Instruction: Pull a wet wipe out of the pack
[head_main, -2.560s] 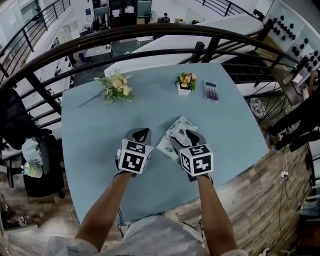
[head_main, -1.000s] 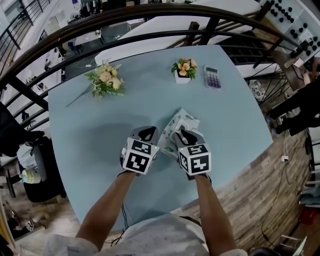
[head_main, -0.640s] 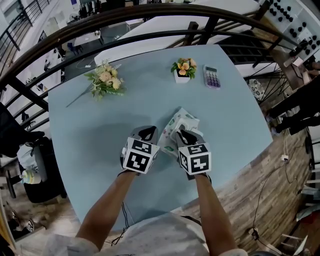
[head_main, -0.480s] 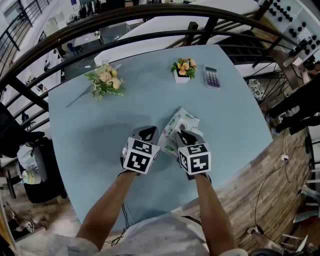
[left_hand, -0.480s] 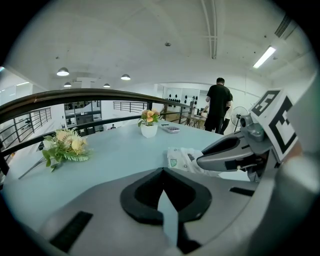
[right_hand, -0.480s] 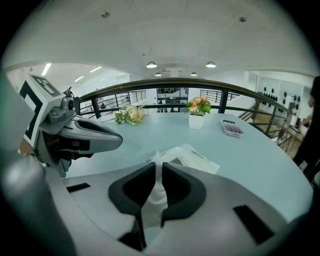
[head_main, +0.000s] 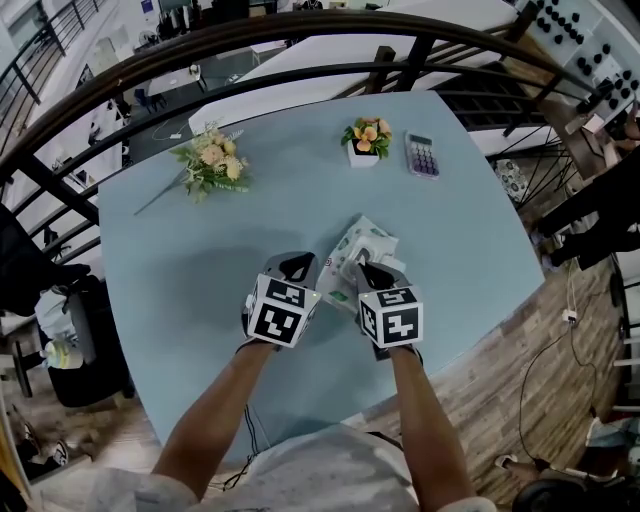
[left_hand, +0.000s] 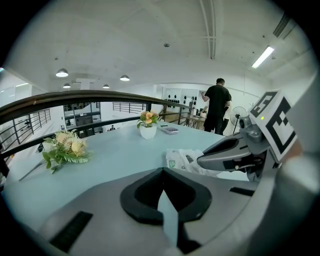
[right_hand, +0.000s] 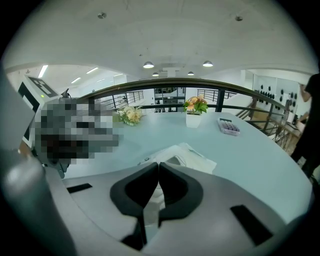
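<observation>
The wet wipe pack (head_main: 362, 243), white with green print, lies flat on the pale blue table (head_main: 200, 260). My right gripper (head_main: 372, 270) rests on its near end. In the right gripper view the right gripper (right_hand: 159, 164) has its jaws shut, with a white fold of wet wipe (right_hand: 154, 196) pinched between them and the pack (right_hand: 192, 156) just beyond. My left gripper (head_main: 296, 264) sits on the table left of the pack, a little apart from it. In its own view the left gripper (left_hand: 162, 171) is shut on nothing, with the pack (left_hand: 181, 159) to its right.
A loose bouquet (head_main: 210, 160) lies at the far left of the table. A small potted flower (head_main: 366, 138) and a calculator (head_main: 421, 155) stand at the far side. A dark railing (head_main: 300, 45) curves behind the table. A person in black (left_hand: 218, 105) stands far off.
Since the earliest frame both grippers have come closer to the pack. Over the last second the right jaws have drawn together on the pack's near end; the hands stay put.
</observation>
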